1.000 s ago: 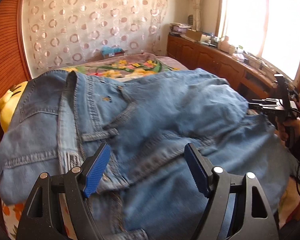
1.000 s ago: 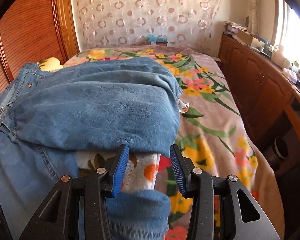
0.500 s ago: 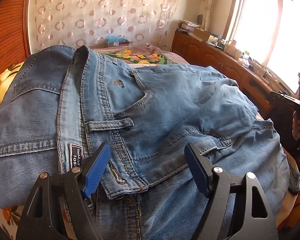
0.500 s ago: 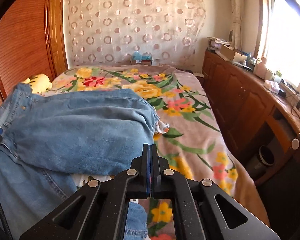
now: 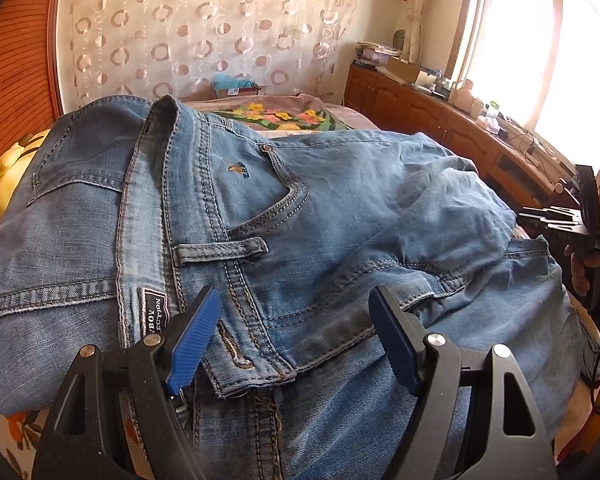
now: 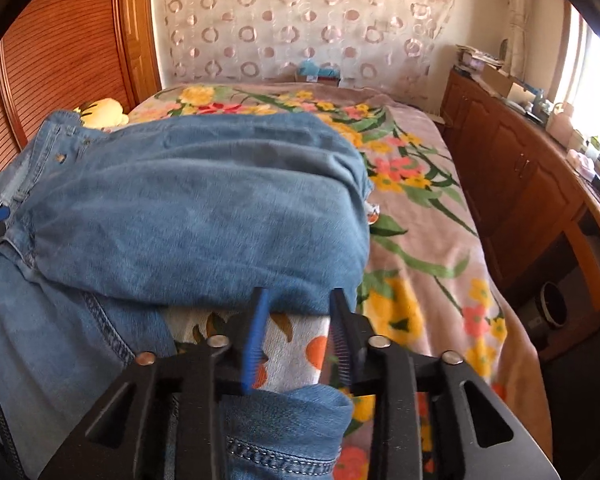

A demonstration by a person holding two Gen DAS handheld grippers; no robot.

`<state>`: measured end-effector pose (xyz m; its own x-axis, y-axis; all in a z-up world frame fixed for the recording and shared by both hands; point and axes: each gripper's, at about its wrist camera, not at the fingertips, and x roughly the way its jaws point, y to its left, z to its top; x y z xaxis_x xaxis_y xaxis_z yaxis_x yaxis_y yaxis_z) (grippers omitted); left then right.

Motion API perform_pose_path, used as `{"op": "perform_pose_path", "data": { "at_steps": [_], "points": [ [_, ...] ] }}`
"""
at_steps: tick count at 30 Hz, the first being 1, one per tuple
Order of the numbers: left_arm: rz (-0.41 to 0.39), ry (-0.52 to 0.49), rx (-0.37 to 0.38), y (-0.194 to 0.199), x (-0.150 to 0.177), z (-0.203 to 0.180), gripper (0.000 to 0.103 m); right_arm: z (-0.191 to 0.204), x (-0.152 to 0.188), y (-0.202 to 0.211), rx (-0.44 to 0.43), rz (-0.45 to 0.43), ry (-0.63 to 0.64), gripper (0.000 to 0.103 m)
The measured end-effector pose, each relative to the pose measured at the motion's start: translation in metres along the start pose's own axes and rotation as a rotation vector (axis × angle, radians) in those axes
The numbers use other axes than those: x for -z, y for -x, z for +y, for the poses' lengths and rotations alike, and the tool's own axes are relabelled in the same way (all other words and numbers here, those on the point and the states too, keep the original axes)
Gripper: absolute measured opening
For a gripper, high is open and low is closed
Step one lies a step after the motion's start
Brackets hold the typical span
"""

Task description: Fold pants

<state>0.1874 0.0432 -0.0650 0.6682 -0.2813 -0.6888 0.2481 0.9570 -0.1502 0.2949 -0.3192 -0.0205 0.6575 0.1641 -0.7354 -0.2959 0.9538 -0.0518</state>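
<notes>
Right gripper (image 6: pixel 296 332) reopened, jeans (image 5: pixel 340 216) folded, rumpled

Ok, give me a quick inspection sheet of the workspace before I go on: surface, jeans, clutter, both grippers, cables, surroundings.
Surface: floral blanket over the bed.
Job's things: jeans partly folded, one leg doubled over; hem near the right gripper.
Clutter: yellow plush toy by the waistband.
Grippers: left gripper open over the fly; right gripper open, holding nothing.
Cables: black cable by the right hand.
Surroundings: wooden cabinets, circle-pattern curtain, bright window.
</notes>
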Motion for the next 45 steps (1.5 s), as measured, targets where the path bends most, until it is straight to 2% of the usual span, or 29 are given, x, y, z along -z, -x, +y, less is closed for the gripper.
{"op": "perform_pose_path", "data": {
  "at_steps": [3,10,11,12,13,15,19,24,28,30,31,34,38,42,45],
  "points": [
    [0.002,-0.007,-0.005,-0.001,0.000,-0.001,0.077,0.000,0.000,-0.004,0.002,0.017,0.025,0.052],
    [0.008,-0.007,-0.006,-0.002,-0.001,-0.001,0.077,-0.002,-0.016,-0.018,0.038,0.002,0.014,0.053],
    [0.008,-0.005,-0.005,-0.001,0.000,0.000,0.077,-0.001,-0.016,-0.019,0.041,-0.005,0.005,0.046],
    [0.009,-0.005,-0.006,-0.001,0.000,0.000,0.077,-0.001,-0.017,-0.018,0.042,-0.016,0.000,0.023],
    [0.010,-0.005,-0.005,-0.001,0.000,0.001,0.077,0.002,-0.017,-0.018,0.074,-0.028,0.009,0.015],
    [0.013,-0.006,-0.005,-0.002,0.000,-0.001,0.077,0.008,-0.014,-0.014,0.088,-0.053,0.025,0.009],
    [0.013,-0.006,-0.004,-0.001,0.001,0.000,0.077,0.012,-0.010,0.009,0.103,-0.095,0.030,0.007],
    [0.014,0.000,-0.001,-0.001,0.001,0.001,0.077,0.015,-0.002,0.053,0.102,-0.111,0.021,0.007],
    [0.013,0.004,0.002,0.000,0.000,0.002,0.077,0.018,0.026,0.036,0.098,0.047,0.025,0.009],
    [0.013,0.006,0.004,0.000,0.001,0.002,0.077,0.017,0.039,0.031,0.106,0.086,0.016,0.010],
    [0.013,0.008,0.005,0.000,0.001,0.003,0.077,0.016,0.044,0.030,0.119,0.094,-0.003,0.016],
    [0.013,0.009,0.005,0.001,0.000,0.003,0.077,0.010,0.053,0.036,0.097,0.074,-0.076,0.023],
    [0.007,0.000,-0.003,0.003,0.000,0.002,0.077,0.019,0.064,0.045,0.062,0.031,-0.104,0.030],
    [-0.049,-0.009,-0.003,0.019,0.003,-0.001,0.077,0.022,0.079,0.058,0.026,-0.005,-0.117,0.040],
    [-0.073,-0.016,0.004,0.033,0.007,-0.002,0.077,0.030,0.095,0.067,0.012,-0.029,-0.108,0.042]
  ]
}}
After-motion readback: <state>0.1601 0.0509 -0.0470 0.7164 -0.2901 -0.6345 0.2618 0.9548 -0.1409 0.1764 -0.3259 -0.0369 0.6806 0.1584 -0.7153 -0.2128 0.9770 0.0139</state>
